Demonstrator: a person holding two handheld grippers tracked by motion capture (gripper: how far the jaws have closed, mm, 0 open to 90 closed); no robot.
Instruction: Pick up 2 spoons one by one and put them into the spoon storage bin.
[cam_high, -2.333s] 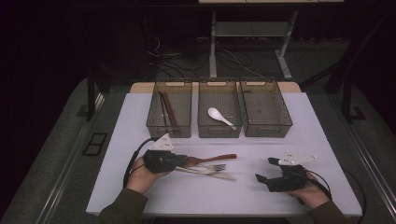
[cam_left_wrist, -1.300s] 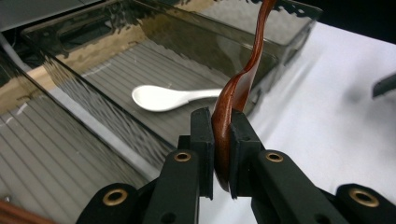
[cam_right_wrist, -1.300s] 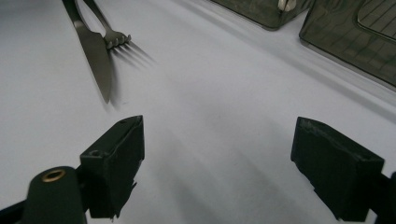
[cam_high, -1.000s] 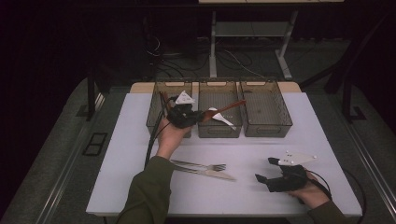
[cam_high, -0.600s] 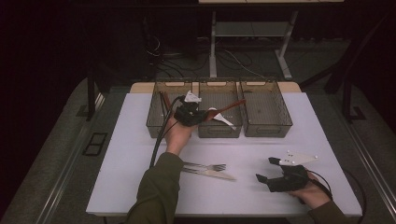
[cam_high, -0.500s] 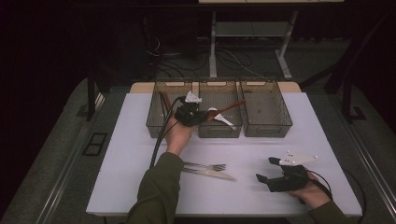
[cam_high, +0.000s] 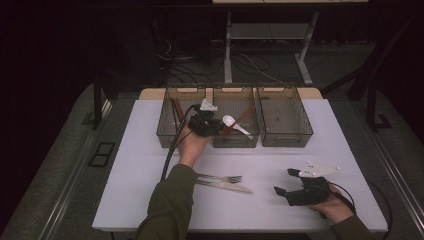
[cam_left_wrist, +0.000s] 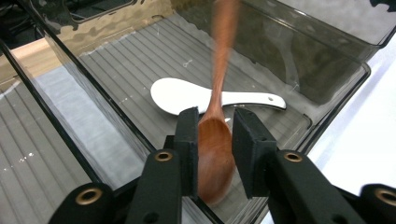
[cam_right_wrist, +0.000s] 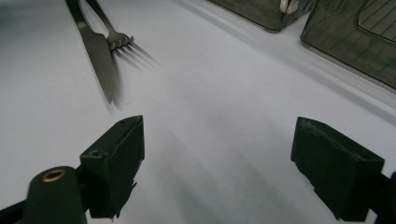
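Gripping a smooth reddish wooden spoon (cam_left_wrist: 215, 140) by its bowl, the left tongs (cam_left_wrist: 215, 140) hover over the middle bin (cam_high: 252, 137), a ribbed translucent grey tray. Its handle crosses a glossy white spoon (cam_left_wrist: 187, 95) lying inside. Right tongs (cam_right_wrist: 219, 168) rest spread wide on the matte white tabletop (cam_high: 150, 165), near a steel knife (cam_right_wrist: 99, 56) and fork (cam_right_wrist: 116, 37).

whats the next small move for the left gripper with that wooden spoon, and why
Probably widen the jaws and let go. The left hand-held gripper has the wooden spoon between its jaws, its handle blurred, over the middle bin where the white spoon lies.
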